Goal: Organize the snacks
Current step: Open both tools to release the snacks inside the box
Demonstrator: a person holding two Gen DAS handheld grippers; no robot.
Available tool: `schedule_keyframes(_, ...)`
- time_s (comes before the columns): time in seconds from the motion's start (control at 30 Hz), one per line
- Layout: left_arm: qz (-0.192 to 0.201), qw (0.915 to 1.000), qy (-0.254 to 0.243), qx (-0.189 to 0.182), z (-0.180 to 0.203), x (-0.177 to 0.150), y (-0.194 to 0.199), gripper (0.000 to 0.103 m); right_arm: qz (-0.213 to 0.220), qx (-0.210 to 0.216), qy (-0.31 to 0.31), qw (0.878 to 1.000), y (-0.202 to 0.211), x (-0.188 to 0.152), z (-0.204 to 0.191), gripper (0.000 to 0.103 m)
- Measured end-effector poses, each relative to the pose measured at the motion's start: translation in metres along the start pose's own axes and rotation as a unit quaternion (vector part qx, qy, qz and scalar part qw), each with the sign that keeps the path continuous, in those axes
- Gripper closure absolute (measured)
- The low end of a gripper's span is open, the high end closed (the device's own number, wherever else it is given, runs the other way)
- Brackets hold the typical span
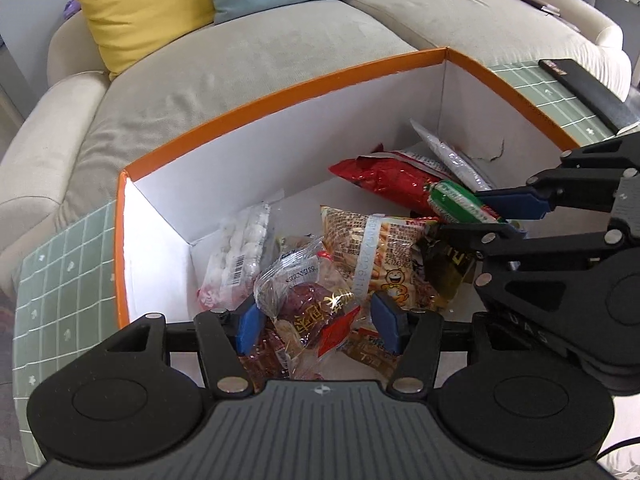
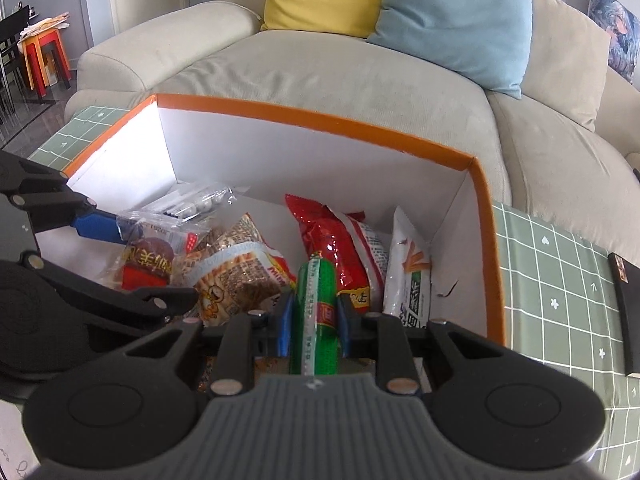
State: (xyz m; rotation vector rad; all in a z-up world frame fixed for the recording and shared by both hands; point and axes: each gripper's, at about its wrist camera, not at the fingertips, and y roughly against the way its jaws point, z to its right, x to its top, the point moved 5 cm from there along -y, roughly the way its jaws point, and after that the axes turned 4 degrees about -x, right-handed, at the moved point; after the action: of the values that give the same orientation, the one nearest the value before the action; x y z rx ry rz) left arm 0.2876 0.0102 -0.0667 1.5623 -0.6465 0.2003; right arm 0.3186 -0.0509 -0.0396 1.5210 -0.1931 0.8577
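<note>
An orange-rimmed white box (image 1: 280, 92) (image 2: 320, 114) holds several snack packs. My left gripper (image 1: 316, 324) is over the box's near side, its blue pads apart on either side of a clear packet with a dark red snack (image 1: 308, 304) (image 2: 146, 262), not visibly clamped. My right gripper (image 2: 313, 320) is shut on a green sausage stick (image 2: 314, 312) (image 1: 460, 200) and holds it above the box's right part. A red bag (image 1: 384, 180) (image 2: 336, 244), a biscuit-stick bag (image 1: 380, 248) (image 2: 236, 272) and a white ball pack (image 1: 240, 256) lie inside.
The box stands on a green checked tablecloth (image 2: 560, 280) (image 1: 60, 280). A black book-like item (image 2: 626, 312) (image 1: 580, 88) lies right of the box. A beige sofa (image 1: 240, 60) with yellow (image 1: 148, 12) and blue cushions (image 2: 452, 20) is behind. A white-green pack (image 2: 408, 280) leans on the box's right wall.
</note>
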Motion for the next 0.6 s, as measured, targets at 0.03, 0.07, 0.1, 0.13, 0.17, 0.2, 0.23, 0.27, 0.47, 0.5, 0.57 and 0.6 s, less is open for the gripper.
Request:
schedule_keyframes(0.03, 0.004, 1.0000, -0.004, 0.006, 0.000, 0.000, 0.001, 0.034, -0.001, -0.001, 0.002, 1.000, 0.000, 0.001, 0.000, 0.083)
schedule_keyframes(0.07, 0.009, 0.9999, -0.010, 0.010, 0.001, 0.001, 0.001, 0.033, -0.002, -0.002, 0.005, 1.000, 0.000, 0.001, -0.001, 0.083)
schedule_keyframes(0.1, 0.014, 0.9997, -0.014, 0.016, 0.002, 0.001, 0.002, 0.032, -0.004, -0.003, 0.008, 1.000, 0.000, 0.001, -0.002, 0.083)
schedule_keyframes(0.13, 0.015, 0.9996, -0.015, 0.020, 0.002, 0.001, 0.003, 0.030, -0.005, -0.004, 0.010, 1.000, 0.001, 0.002, -0.002, 0.082)
schedule_keyframes(0.17, 0.016, 0.9995, -0.014, 0.023, 0.001, 0.001, 0.005, 0.030, -0.007, -0.004, 0.011, 1.000, 0.001, 0.003, -0.002, 0.082)
schedule_keyframes(0.2, 0.015, 0.9995, -0.014, 0.025, 0.001, 0.002, 0.006, 0.030, -0.008, -0.003, 0.010, 1.000, 0.002, 0.003, -0.002, 0.081)
schedule_keyframes(0.23, 0.014, 0.9994, -0.013, 0.030, 0.000, 0.002, 0.008, 0.030, -0.010, -0.003, 0.009, 1.000, 0.003, 0.004, -0.001, 0.077)
schedule_keyframes(0.27, 0.014, 0.9991, -0.013, 0.037, 0.000, 0.002, 0.010, 0.028, -0.011, -0.007, 0.008, 1.000, 0.004, 0.005, 0.000, 0.073)
schedule_keyframes(0.47, 0.036, 0.9973, -0.009, 0.064, -0.003, 0.007, 0.033, 0.020, -0.010, -0.022, -0.013, 1.000, 0.022, 0.014, 0.012, 0.047)
schedule_keyframes(0.5, 0.043, 0.9967, -0.005, 0.069, -0.003, 0.008, 0.038, 0.019, -0.007, -0.024, -0.015, 1.000, 0.027, 0.016, 0.014, 0.042)
schedule_keyframes(0.57, 0.060, 0.9950, 0.006, 0.079, -0.004, 0.010, 0.050, 0.018, 0.003, -0.031, -0.014, 0.999, 0.039, 0.019, 0.017, 0.037)
schedule_keyframes(0.6, 0.069, 0.9939, 0.012, 0.085, -0.005, 0.010, 0.057, 0.018, 0.008, -0.035, -0.014, 0.999, 0.047, 0.020, 0.018, 0.034)
